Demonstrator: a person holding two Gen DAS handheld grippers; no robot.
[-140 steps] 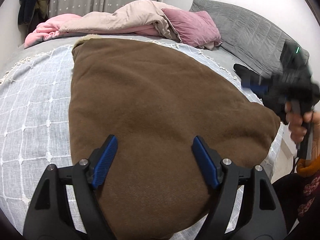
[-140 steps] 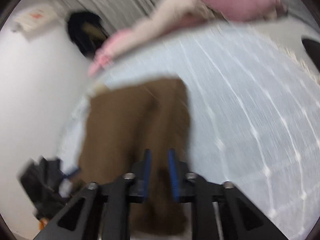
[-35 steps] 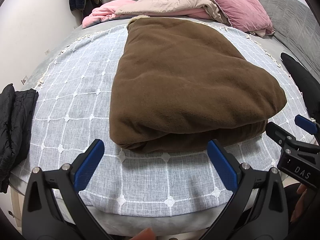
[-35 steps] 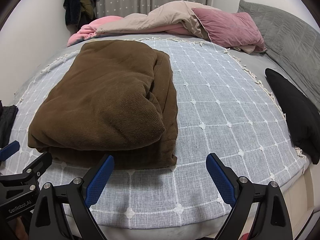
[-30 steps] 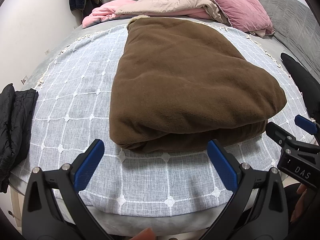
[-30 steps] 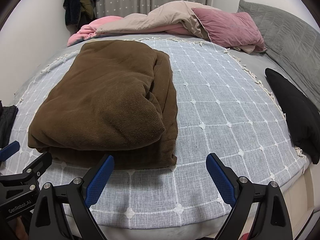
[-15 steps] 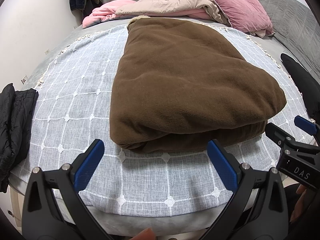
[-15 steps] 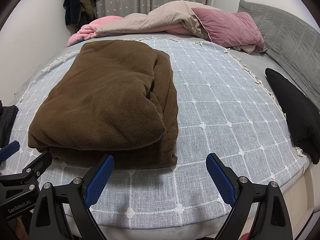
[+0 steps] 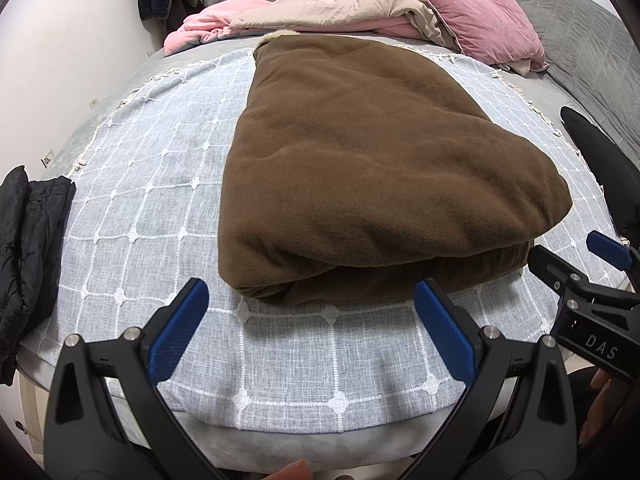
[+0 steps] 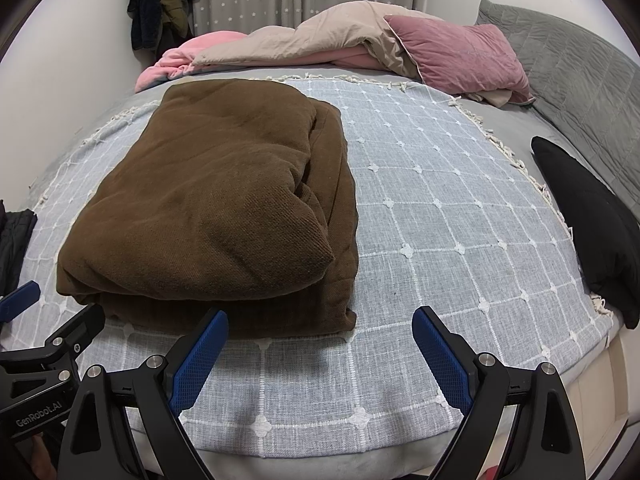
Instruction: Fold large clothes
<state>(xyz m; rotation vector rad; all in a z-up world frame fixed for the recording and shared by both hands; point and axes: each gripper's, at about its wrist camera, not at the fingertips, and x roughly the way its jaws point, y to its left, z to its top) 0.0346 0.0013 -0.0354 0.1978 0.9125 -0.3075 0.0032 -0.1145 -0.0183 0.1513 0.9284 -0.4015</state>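
**Resting folded: brown garment on the bed, both grippers off it**

Lying on the grey checked bedspread (image 9: 132,216) is the brown garment (image 9: 372,184), folded into a thick stack of layers. It runs lengthwise from near the foot edge of the bed toward the far end, where a pale lining shows at its far tip. Right wrist view: garment (image 10: 216,208) sits on the left half of the bedspread (image 10: 440,216); folded edges visible along its right side and near end.

Left gripper (image 9: 312,328): blue pads spread wide apart, nothing between them, held low over the foot edge of the bed, just short of the garment's near fold. No contact.

Right gripper (image 10: 320,352): pads likewise wide apart and empty, over the foot edge, pointing at the garment's near right corner. No contact. Its body also shows at the right of the left wrist view (image 9: 592,292).

Other items: black jacket (image 9: 28,252) hanging over the left edge of the bed; black cloth (image 10: 592,220) at the right edge; pink pillow (image 10: 456,56) and beige duvet (image 10: 304,40) bunched along the far edge; grey quilt (image 10: 580,80) at the far right corner.
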